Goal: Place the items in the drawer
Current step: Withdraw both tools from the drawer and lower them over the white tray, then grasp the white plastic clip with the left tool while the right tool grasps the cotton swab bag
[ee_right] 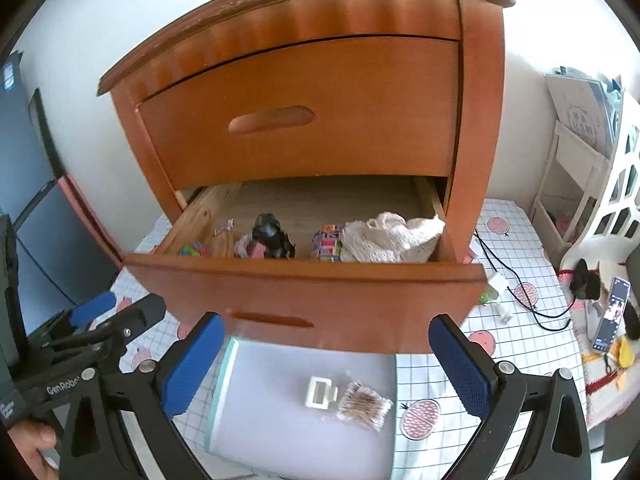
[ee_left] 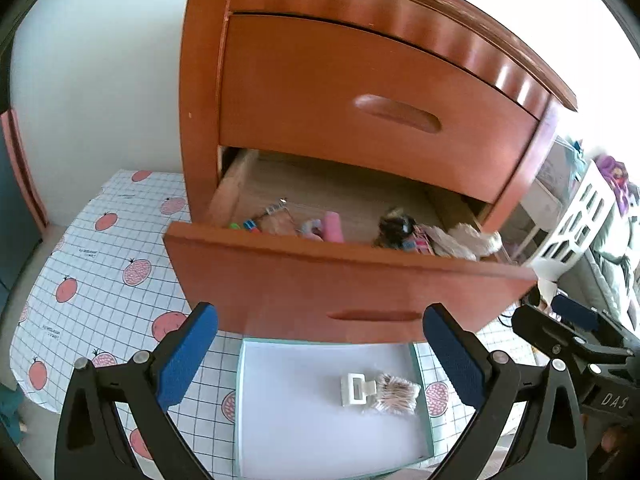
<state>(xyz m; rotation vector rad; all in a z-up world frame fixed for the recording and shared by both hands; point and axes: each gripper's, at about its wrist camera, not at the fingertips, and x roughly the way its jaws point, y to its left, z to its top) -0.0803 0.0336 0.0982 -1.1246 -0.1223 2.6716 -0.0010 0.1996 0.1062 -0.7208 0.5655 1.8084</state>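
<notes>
Our 2 grippers come first, closest to us. The left gripper (ee_left: 320,344) has its blue pads spread wide and holds nothing. The right gripper (ee_right: 326,350) is spread wide too, and it is empty as well. They sit side by side, and each one shows at the edge of the other's view.

Just past the pads, down low, is a white tray (ee_left: 280,420) with a pale green rim. It rests on a cloth (ee_left: 100,264) with squares and pink fruit. 2 things lie on the tray. 1 is a white clip (ee_right: 320,391). The other is a clear bag of cotton swabs (ee_right: 366,405), touching the clip on its right side. We think these are what is left to put away.

Above the tray is the open drawer (ee_left: 340,276), pulled out over the tray's far edge. We see many things in it: a black toy (ee_right: 270,236), a colored packet (ee_right: 328,244), a white knit bag (ee_right: 390,236) at the right end, and a pink tube (ee_left: 334,226). So we think most of the job is done.

Farther up, the top drawer (ee_right: 304,120) is shut.

We think 2 pick-ups are left, the clip and the swabs.
</notes>
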